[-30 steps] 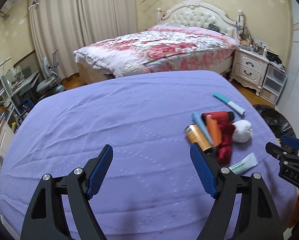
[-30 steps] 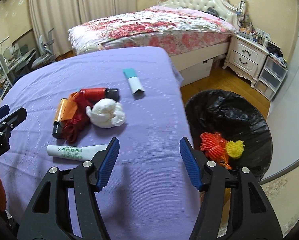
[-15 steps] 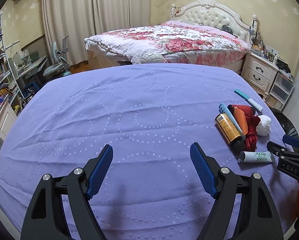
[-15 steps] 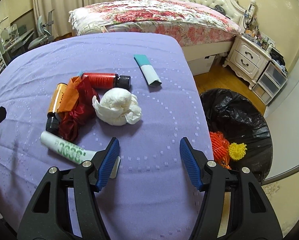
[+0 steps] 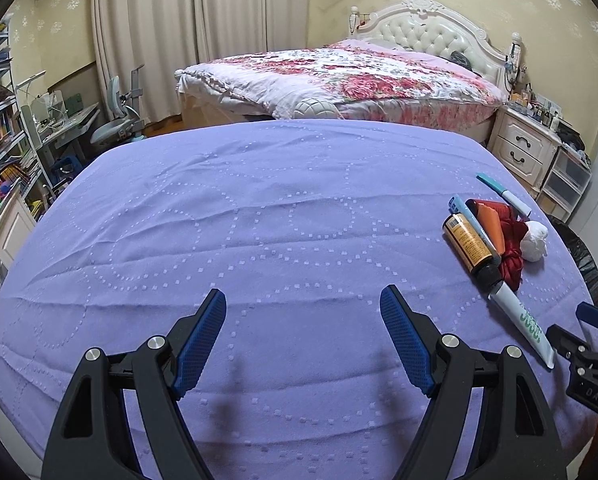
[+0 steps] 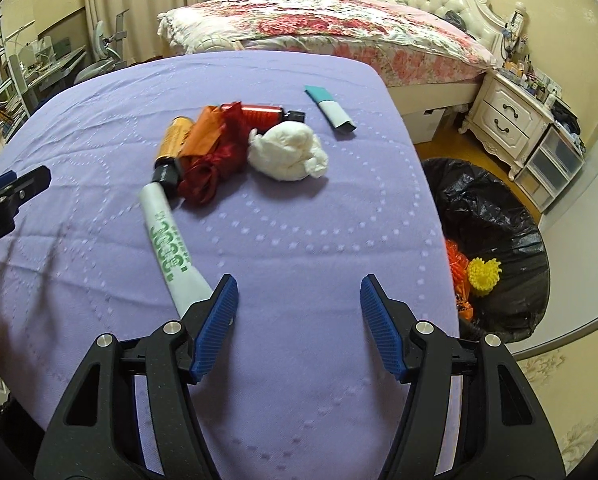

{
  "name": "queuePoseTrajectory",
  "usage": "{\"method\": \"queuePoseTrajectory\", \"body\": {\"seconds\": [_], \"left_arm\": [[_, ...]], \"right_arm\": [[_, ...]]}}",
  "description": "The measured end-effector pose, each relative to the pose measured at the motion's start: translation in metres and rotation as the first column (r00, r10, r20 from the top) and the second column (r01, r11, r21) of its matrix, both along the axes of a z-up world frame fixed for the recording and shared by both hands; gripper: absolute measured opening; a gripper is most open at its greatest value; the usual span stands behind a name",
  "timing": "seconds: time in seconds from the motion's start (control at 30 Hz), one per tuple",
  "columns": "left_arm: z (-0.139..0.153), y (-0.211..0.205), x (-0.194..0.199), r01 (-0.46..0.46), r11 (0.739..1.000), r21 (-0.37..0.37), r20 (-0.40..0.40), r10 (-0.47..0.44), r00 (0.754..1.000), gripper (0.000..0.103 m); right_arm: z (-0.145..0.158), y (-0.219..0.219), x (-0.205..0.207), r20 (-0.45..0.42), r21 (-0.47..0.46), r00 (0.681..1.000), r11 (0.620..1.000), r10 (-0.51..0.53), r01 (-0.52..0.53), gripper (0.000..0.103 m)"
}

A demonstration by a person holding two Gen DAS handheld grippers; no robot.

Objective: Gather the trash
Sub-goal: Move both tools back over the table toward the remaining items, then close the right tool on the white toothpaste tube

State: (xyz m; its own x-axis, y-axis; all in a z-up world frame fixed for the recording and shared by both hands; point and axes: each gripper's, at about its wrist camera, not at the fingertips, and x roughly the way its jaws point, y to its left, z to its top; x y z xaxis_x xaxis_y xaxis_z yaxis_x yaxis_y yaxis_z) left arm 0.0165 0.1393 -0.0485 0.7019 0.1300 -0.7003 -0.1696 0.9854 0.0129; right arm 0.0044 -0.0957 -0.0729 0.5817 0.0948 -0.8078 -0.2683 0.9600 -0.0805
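A purple-covered worktop (image 6: 283, 240) carries a small heap of trash near its right edge: a white tube with green lettering (image 6: 169, 240), an amber bottle (image 6: 173, 140), a red bottle (image 6: 265, 114), crumpled red and orange wrappers (image 6: 219, 148), a white tissue wad (image 6: 287, 152) and, slightly apart, a teal-and-white sachet (image 6: 331, 110). The right gripper (image 6: 295, 320) hangs over bare cloth with its jaws apart and empty; the left jaw overlaps the tube's near end in the wrist view, and contact cannot be told. The left gripper (image 5: 301, 338) hovers over empty cloth well apart from the heap, jaws wide and empty. A bin lined with a black bag (image 6: 495, 240), already holding orange and yellow scraps, stands on the floor just beside the worktop. Likely hazards: the jaws straddle cloth rather than the tube, so closing here may pinch fabric; the smooth tube may roll or slide aside; a sideways nudge may scatter the touching bottles.
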Motion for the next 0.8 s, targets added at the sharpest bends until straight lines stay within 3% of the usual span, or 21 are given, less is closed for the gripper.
{"method": "queuePoseTrajectory", "body": {"seconds": [0.5,0.8], "left_arm": [[-0.003,0.037,-0.022,-0.094,0.996,0.006,-0.002,0.094,0.996,0.077],[-0.006,0.041,-0.024,-0.095,0.995,0.001,-0.009,0.095,0.995,0.077]], "right_arm": [[0.014,0.025,-0.015,0.064,0.058,0.996,0.996,0.059,-0.063,0.062],[-0.001,0.055,-0.011,0.035,0.047,0.991,0.990,0.130,-0.132,0.042]]}}
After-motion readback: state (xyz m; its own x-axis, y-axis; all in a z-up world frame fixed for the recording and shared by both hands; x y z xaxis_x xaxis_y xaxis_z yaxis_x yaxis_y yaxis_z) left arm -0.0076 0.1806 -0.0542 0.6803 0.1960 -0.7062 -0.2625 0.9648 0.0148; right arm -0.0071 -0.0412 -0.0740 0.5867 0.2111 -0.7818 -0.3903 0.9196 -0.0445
